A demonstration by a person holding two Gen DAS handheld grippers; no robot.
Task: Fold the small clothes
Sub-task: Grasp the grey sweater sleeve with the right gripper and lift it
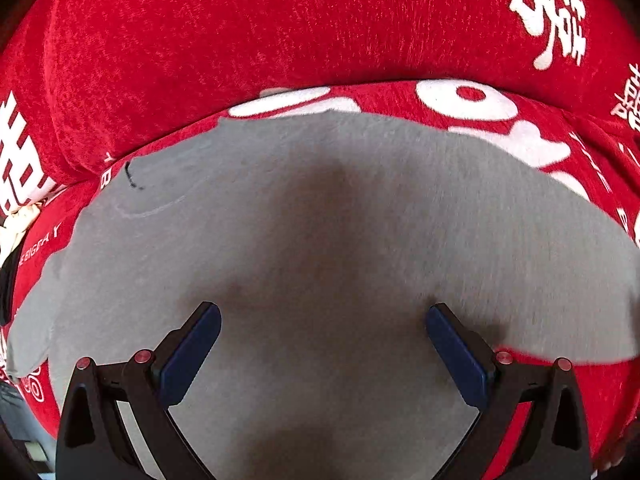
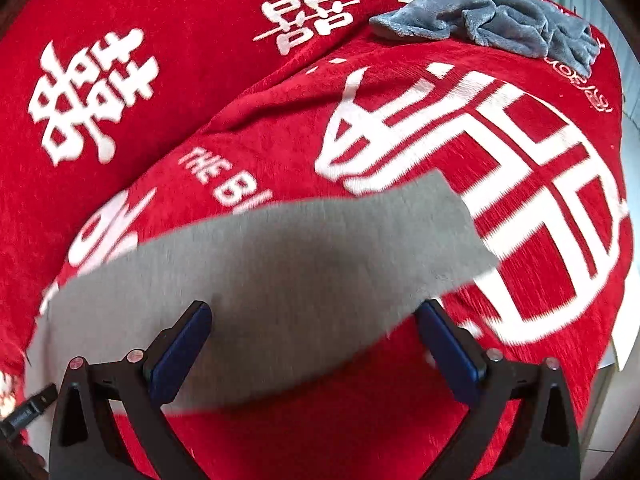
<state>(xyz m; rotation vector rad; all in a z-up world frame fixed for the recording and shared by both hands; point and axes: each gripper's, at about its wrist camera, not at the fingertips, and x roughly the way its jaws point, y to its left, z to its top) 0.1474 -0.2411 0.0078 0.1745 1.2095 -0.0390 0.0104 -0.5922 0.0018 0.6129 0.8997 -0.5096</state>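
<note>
grey garment (image 1: 320, 220) lies spread flat on the red blanket (image 1: 240, 32), ready for folding. left gripper (image 1: 323, 354) and right gripper (image 2: 313, 350) hover over it, fingers apart; a crumpled grey cloth (image 2: 492, 20) waits at 1 o'clock.

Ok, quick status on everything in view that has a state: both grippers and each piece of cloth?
Left gripper: open, holding nothing, over the grey garment.
Right gripper: open, holding nothing.
Flat grey knit garment: spread out, not yet folded.
Fluffy blue-grey cloth: crumpled, lying apart.
Red cover with white characters: spread underneath, creased.
</note>
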